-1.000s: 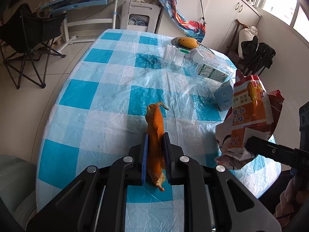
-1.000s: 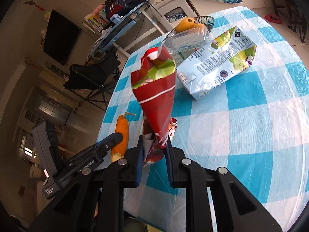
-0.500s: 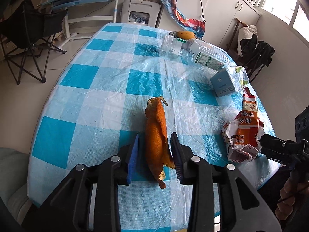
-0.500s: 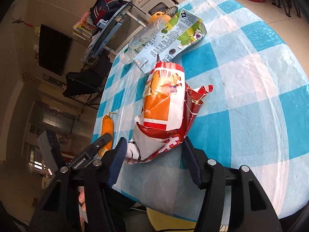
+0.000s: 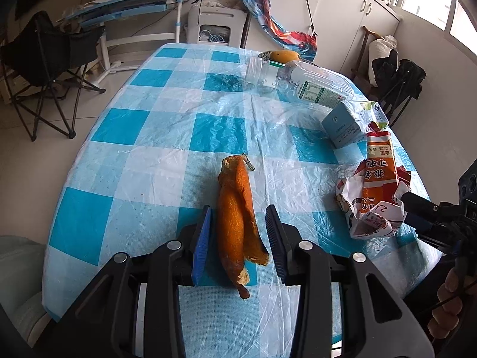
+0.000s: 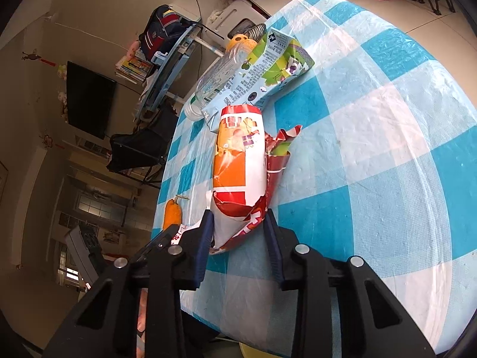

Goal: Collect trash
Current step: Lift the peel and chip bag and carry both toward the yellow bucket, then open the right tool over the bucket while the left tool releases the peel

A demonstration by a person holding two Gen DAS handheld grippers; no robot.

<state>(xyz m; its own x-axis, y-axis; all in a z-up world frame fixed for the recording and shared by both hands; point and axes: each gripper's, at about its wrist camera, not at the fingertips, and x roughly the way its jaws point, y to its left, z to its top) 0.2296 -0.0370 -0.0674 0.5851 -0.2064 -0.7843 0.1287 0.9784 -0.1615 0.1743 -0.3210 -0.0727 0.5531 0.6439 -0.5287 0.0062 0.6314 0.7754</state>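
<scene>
An orange peel [image 5: 234, 197] lies on the blue-and-white checked table [image 5: 143, 125], between the pads of my left gripper [image 5: 238, 210]. That gripper is open, with a gap on each side of the peel. A crumpled red, orange and white snack bag [image 6: 238, 161] lies on the table near its right edge. My right gripper [image 6: 237, 216] has its jaws closing around the bag's lower end, and both pads touch it. The left wrist view shows the same bag [image 5: 377, 179] with a right finger against it. The peel [image 6: 172, 213] also shows in the right wrist view.
A clear plastic bottle [image 5: 310, 83] lies on its side at the far right of the table. A flattened light-blue drink carton [image 5: 348, 122] sits beside it. A yellow fruit [image 5: 283, 56] rests in a wire basket behind them. A black folding chair [image 5: 44, 59] stands on the floor to the left.
Both grippers lowered their loads onto the table. The left jaws opened off the peel. The right jaws opened wide around the bag, then narrowed onto it again.
</scene>
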